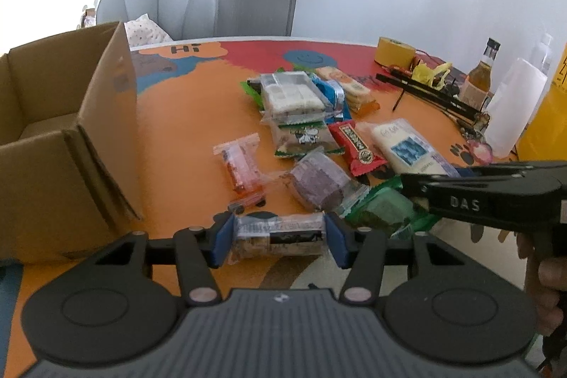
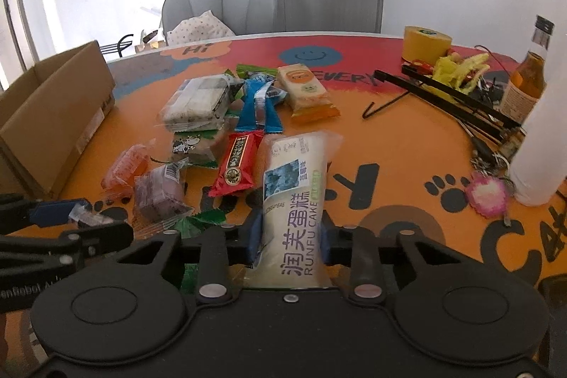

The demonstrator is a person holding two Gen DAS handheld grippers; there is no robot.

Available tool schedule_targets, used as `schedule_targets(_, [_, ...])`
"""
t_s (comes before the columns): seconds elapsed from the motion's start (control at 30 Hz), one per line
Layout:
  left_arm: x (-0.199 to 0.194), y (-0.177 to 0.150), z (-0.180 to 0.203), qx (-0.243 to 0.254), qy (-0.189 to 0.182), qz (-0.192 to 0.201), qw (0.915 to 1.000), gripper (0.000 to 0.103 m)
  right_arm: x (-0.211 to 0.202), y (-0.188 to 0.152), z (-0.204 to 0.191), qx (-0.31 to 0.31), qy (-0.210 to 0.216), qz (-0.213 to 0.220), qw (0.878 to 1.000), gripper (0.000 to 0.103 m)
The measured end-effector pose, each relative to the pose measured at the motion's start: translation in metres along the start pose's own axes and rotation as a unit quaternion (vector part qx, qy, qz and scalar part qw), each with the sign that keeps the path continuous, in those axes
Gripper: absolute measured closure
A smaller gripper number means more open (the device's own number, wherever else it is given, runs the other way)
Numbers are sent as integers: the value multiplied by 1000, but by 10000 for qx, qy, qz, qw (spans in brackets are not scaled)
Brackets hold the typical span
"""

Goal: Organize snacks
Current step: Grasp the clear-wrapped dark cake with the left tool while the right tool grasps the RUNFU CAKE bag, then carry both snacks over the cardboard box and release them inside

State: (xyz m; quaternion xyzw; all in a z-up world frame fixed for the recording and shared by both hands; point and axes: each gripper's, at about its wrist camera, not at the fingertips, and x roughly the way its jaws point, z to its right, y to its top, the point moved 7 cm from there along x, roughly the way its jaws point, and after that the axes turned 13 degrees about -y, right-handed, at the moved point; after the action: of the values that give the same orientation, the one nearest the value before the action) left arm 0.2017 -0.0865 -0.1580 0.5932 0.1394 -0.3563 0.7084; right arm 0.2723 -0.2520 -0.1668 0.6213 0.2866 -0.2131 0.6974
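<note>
Blue pads of the left gripper (image 1: 279, 238) press on both ends of a clear-wrapped dark snack bar (image 1: 280, 236), which lies crosswise between them at the near edge of the orange table (image 1: 177, 144). Just beyond it sit a purple cake pack (image 1: 317, 181) and a green pack (image 1: 381, 211), and farther left a small orange-red candy pack (image 1: 239, 165). An open cardboard box (image 1: 63, 137) stands to the left of the gripper, well apart from the bar.

From the right wrist view, the right gripper (image 2: 290, 241) pinches a long white cake pack (image 2: 294, 201) by its near end; the pack runs lengthwise away from the pads, its far end resting on the table beside a red pack (image 2: 237, 165). In the left view this gripper reaches in from the right, above the green pack.

Behind these lie the rest of the snacks in a loose heap: a blue pack (image 2: 258, 108), an orange biscuit pack (image 2: 306, 91), a grey-white pack (image 2: 198, 101) and a cow-print pack (image 2: 193, 144). At the table's far right are a tape roll (image 2: 425, 43), a bottle (image 2: 528, 80) and a black hanger (image 2: 443, 94).
</note>
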Motion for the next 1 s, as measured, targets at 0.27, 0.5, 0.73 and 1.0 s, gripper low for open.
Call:
schedule_targets(0.27, [-11, 14, 6, 10, -98, 134, 9999, 49, -20, 12, 5, 131, 55, 223, 9997, 76])
schedule_targets(0.5, [-25, 32, 6, 41, -199, 267, 9994, 49, -30, 24, -2, 161, 49, 280, 9995, 76])
schedule_targets(0.73, [-34, 47, 0, 11, -279, 186, 9994, 49, -34, 31, -10, 449, 169, 45, 9988, 76])
schedule_targets(1.0, [-44, 63, -13, -30, -380, -159, 9991, 49, -35, 48, -28, 328, 296, -336, 9985, 76])
